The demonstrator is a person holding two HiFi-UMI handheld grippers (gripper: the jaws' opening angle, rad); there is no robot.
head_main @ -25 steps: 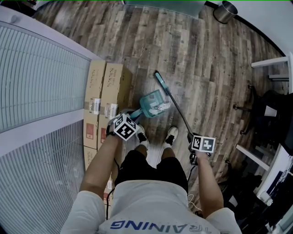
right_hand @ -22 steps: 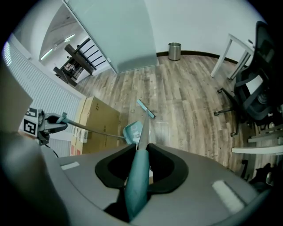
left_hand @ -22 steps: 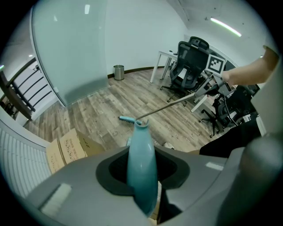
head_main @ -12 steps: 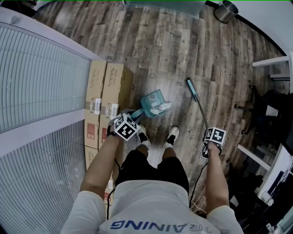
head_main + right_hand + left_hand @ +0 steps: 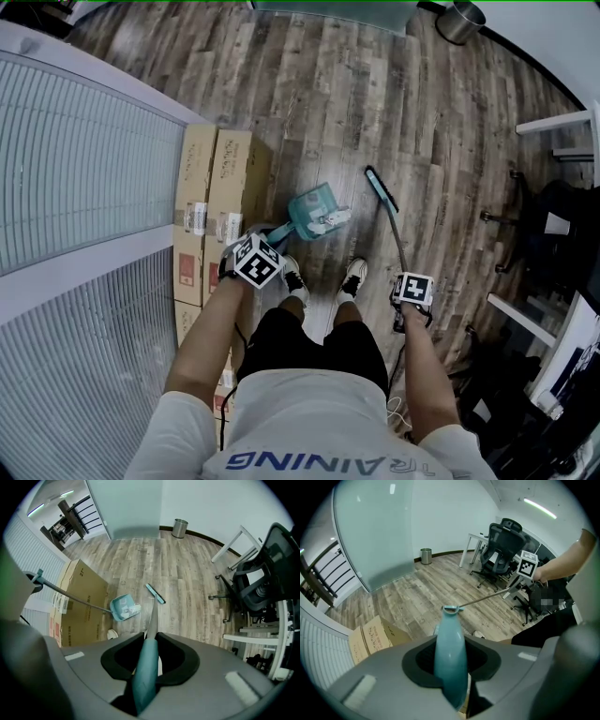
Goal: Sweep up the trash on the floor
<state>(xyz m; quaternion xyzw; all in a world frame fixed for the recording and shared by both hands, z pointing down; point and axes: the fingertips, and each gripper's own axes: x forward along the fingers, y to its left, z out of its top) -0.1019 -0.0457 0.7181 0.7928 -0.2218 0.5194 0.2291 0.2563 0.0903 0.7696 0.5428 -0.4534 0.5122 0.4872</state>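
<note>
A teal dustpan (image 5: pixel 309 208) sits on the wood floor just ahead of my feet, with white scraps of trash (image 5: pixel 330 219) in it. Its long handle (image 5: pixel 450 653) runs up into my left gripper (image 5: pixel 251 264), whose jaws are shut on the teal grip. My right gripper (image 5: pixel 411 302) points down at the right and is shut on the teal broom handle (image 5: pixel 145 672). The broom's thin shaft slants forward to the narrow broom head (image 5: pixel 380 187), which rests on the floor to the right of the dustpan, a short gap away. In the right gripper view the dustpan (image 5: pixel 123 606) lies left of the broom head (image 5: pixel 154 593).
Flat cardboard boxes (image 5: pixel 211 202) lie along a ribbed glass wall (image 5: pixel 84 169) at the left. A metal bin (image 5: pixel 461 23) stands at the far wall. An office chair (image 5: pixel 553 225) and white table legs (image 5: pixel 553 127) crowd the right. My shoes (image 5: pixel 352 277) are behind the dustpan.
The broom head left the dustpan's far side and swung right, then came back a little leftward. My right gripper went right, then back in and lower. Left gripper and dustpan stayed put.
</note>
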